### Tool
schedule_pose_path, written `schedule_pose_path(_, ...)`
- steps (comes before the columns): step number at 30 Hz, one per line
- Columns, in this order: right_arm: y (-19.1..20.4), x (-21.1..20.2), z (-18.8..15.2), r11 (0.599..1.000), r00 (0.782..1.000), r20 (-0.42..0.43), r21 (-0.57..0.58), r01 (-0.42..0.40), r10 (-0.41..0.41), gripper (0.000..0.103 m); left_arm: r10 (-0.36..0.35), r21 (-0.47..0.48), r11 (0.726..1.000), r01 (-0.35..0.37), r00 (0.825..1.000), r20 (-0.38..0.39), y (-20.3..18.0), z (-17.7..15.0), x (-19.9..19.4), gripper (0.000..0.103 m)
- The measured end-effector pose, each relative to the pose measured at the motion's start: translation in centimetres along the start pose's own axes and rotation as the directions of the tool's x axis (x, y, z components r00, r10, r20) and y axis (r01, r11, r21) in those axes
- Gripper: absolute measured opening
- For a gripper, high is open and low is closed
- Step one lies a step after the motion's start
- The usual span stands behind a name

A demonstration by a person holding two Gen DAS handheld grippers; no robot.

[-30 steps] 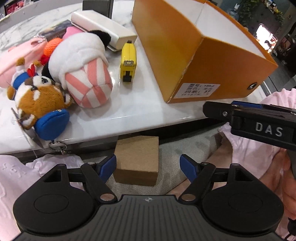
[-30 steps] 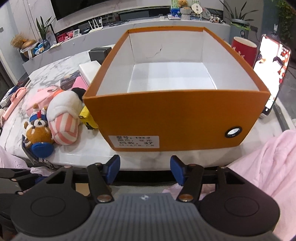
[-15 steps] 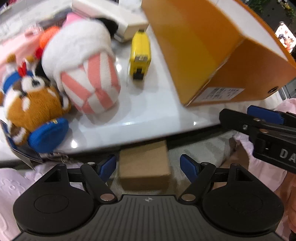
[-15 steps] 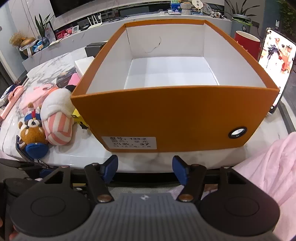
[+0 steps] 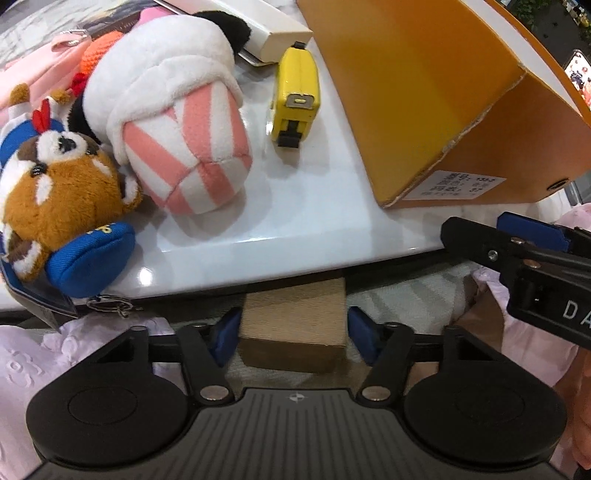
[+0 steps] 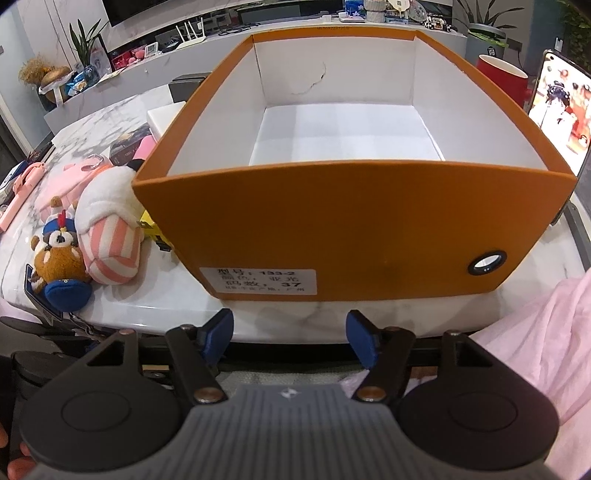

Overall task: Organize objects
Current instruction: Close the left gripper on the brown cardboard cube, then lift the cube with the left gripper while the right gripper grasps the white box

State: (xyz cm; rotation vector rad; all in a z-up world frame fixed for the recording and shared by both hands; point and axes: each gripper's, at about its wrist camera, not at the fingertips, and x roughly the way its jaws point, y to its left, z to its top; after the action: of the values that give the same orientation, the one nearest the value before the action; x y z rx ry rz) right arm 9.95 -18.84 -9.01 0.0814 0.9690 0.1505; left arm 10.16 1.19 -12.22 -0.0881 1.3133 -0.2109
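Note:
An empty orange box point(image 6: 354, 236) with a white inside stands on the marble table point(image 6: 295, 325); it also shows in the left wrist view point(image 5: 424, 92). Left of it lie a pink-striped plush point(image 5: 181, 122), a brown raccoon plush point(image 5: 59, 199) and a yellow tape measure point(image 5: 295, 96). My left gripper point(image 5: 293, 338) is open below the table edge, its pads on either side of a brown block point(image 5: 293, 328) under the table. My right gripper point(image 6: 290, 341) is open and empty at the table's front edge, before the box.
A white case point(image 5: 255, 26), pink items point(image 6: 55, 184) and a book point(image 6: 129, 142) lie behind the plush toys. A red cup point(image 6: 500, 79) and a lit phone point(image 6: 561, 110) stand right of the box. Pink cloth point(image 6: 535, 350) lies at my right.
My left gripper has moved forward toward the table edge, so the toys and the brown block look closer. My right gripper has edged closer to the box. Both stay open.

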Motion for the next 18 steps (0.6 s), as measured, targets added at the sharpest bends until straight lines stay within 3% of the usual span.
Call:
schedule_pose_path(6,0.1,-0.2,0.0,1.0,1.0,0.001,0.002,0.001,-0.001,0.069,-0.005,0.015,1.0,0.004,1.0,0.027,0.2,-0.9,-1.4,0.068)
schedule_pose_path(13,1.3,-2.6,0.2,0.997,0.999,0.029,-0.062,-0.042,0.044,0.068,-0.053,0.012,0.999,0.052,0.993,0.11,0.9,-2.8,-6.4,0.067)
schedule_pose_path(18,2.8,-5.3,0.7,0.985,0.995,0.047,-0.153,-0.078,0.086,0.058,-0.08,0.015,0.997,0.078,0.977,0.2,0.5,-2.7,-10.8,0.067)
